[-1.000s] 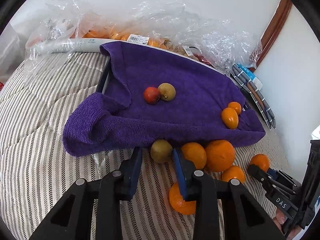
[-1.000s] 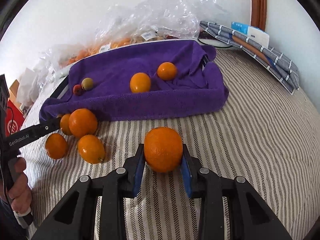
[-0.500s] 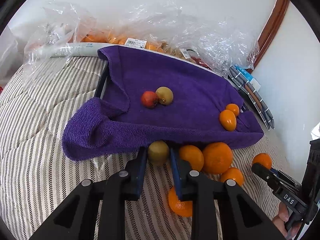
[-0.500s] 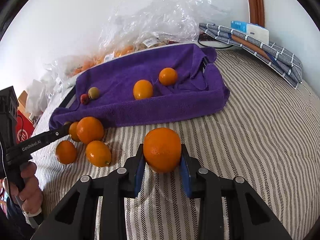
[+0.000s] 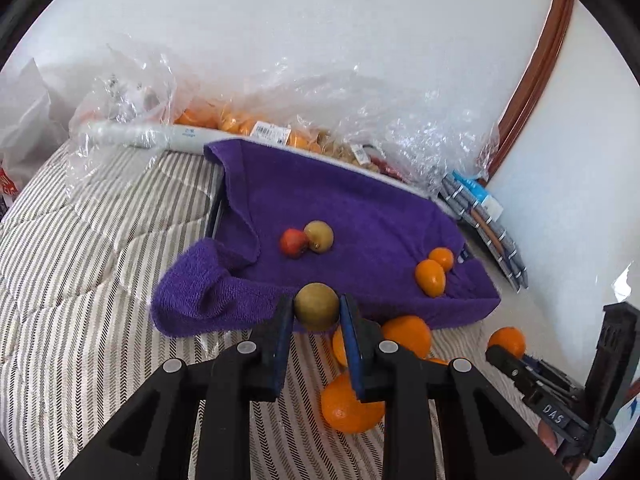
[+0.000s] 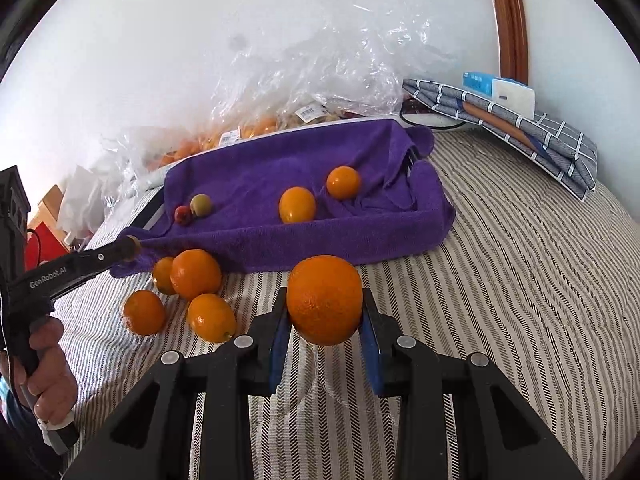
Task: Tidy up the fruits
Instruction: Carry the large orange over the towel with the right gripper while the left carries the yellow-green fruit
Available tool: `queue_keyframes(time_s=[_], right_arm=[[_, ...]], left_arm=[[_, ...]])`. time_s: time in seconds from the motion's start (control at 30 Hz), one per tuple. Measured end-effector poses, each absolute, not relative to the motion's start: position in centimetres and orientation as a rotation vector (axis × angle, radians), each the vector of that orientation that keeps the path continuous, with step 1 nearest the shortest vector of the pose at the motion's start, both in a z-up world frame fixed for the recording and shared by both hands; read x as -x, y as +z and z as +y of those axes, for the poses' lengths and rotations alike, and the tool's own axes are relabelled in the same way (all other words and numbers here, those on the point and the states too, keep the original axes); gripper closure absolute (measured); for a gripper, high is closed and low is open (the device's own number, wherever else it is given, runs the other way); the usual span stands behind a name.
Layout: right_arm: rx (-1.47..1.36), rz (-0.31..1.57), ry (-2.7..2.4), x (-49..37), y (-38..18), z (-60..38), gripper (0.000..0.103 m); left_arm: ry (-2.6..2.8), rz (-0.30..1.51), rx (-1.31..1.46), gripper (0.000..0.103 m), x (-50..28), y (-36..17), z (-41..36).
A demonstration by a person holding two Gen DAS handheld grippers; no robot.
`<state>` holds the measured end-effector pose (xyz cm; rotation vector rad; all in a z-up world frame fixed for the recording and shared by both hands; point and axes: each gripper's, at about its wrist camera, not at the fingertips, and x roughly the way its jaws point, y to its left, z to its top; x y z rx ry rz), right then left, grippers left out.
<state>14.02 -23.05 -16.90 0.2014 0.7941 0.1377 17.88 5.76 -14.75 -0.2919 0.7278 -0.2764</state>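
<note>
A striped bed cover [image 6: 520, 280] lies under everything, with a white wall [image 5: 320, 40] behind. The purple towel [image 5: 360, 208] covers a tray in the middle, and clear plastic bags [image 5: 360, 112] are piled at 12 o'clock along the wall. The left gripper [image 5: 316, 308] is clenched on a green fruit [image 5: 316, 306], right at the towel's near edge. The right gripper [image 6: 325, 312] squeezes a big orange [image 6: 325, 300] above the bed cover. Four loose oranges [image 6: 196, 274] sit at 9 o'clock from it. A folded checked cloth [image 6: 520, 128] lies at 2 o'clock. The stripes at 3 o'clock are bare
</note>
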Motion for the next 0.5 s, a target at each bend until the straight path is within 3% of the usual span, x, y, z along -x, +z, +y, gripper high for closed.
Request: queue_keyframes(time_s=[0.5], right_arm=[[-0.229,0.777,0.085,-13.9,-16.6,-23.8,0.071]], left_arm=[[-0.248,0.582,0.291,0.080,-16.0,-12.4,6.8]])
